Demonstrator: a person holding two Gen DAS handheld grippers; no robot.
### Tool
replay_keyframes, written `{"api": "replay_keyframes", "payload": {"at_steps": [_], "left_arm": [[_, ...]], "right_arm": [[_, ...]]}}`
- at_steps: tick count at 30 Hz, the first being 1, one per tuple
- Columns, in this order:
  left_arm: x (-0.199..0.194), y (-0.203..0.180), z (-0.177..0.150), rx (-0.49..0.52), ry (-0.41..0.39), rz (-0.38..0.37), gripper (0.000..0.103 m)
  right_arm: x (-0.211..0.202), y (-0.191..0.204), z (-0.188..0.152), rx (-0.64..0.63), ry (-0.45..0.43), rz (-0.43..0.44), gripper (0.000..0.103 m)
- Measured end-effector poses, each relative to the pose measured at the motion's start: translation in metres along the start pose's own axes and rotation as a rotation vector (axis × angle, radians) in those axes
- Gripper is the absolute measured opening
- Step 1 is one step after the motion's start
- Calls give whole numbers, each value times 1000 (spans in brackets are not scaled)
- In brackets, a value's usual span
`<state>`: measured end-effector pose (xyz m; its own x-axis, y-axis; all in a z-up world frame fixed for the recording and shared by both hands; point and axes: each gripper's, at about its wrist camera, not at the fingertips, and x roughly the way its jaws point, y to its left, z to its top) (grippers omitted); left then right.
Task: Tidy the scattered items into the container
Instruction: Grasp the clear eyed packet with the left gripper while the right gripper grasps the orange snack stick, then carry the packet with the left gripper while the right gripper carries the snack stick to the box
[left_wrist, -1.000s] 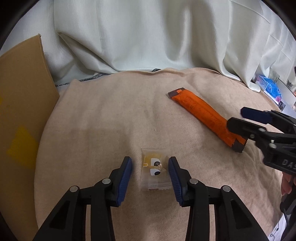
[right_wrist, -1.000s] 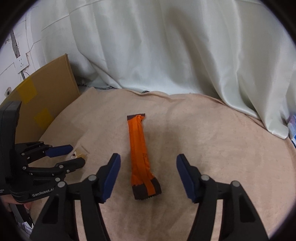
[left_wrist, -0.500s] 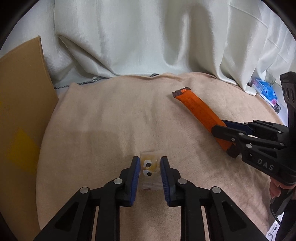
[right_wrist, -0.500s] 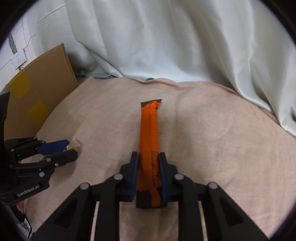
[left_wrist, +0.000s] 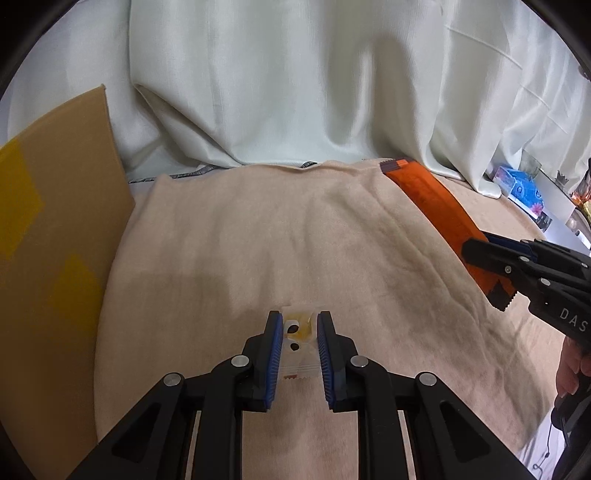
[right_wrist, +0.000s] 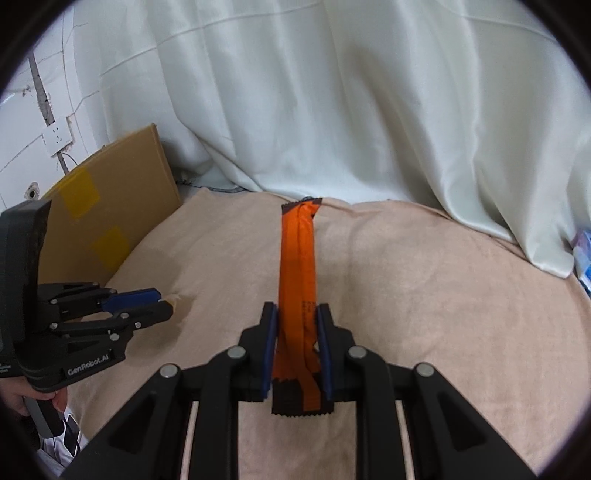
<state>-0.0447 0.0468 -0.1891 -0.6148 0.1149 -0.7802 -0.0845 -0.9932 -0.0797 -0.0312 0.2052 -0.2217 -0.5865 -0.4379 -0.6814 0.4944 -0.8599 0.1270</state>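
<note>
1. Left gripper (left_wrist: 298, 325): the blue-padded jaws are closed down onto a small clear sachet (left_wrist: 300, 341) with a yellow print and two black-and-white eye marks. Both pads touch the sachet's sides. The sachet's far edge projects slightly past the fingertips.

2. Right gripper (right_wrist: 294, 317): the jaws are clamped on the near end of a long orange snack bar (right_wrist: 297, 266). The bar's dark serrated end projects behind the pads toward the camera. The rest of the bar extends forward and stands clear of the surface, tilted upward.

3. Work surface: a beige blanket (left_wrist: 229, 258) with shallow folds covers the whole area beneath both tools. In the left wrist view, the sachet sits low over the blanket; whether it touches the blanket cannot be determined.

4. Container: a brown cardboard box (left_wrist: 55, 236) with yellow tape patches stands at the left edge of the blanket. The wall facing the grippers is upright. Its interior is not visible in either view.

5. Surroundings: a white curtain (right_wrist: 332, 110) hangs behind the blanket and drapes onto its far edge. A wall socket (right_wrist: 57, 138) is mounted on the white wall beyond the box. A blue patterned package (left_wrist: 522, 190) lies off the blanket on the right.

6. Relative position: the right gripper (left_wrist: 491, 251) is to the right of the left gripper and well apart from it. The left gripper (right_wrist: 155, 301) lies between the bar and the box.
</note>
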Motion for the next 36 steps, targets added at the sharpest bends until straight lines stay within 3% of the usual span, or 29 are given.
{"api": "replay_keyframes", "payload": {"at_steps": [21,32,36], "left_arm": [[-116,12,24,17,-184,31,20],[-216,95,56,-19,-334,148,20],[-235,136,60,-49,-343,196,20]], "right_arm": [[-72,36,25,-17,-130,-17,24],[-97,119,93,-117,-250,45,24],[-98,160,122,-142,-302,80,24]]}}
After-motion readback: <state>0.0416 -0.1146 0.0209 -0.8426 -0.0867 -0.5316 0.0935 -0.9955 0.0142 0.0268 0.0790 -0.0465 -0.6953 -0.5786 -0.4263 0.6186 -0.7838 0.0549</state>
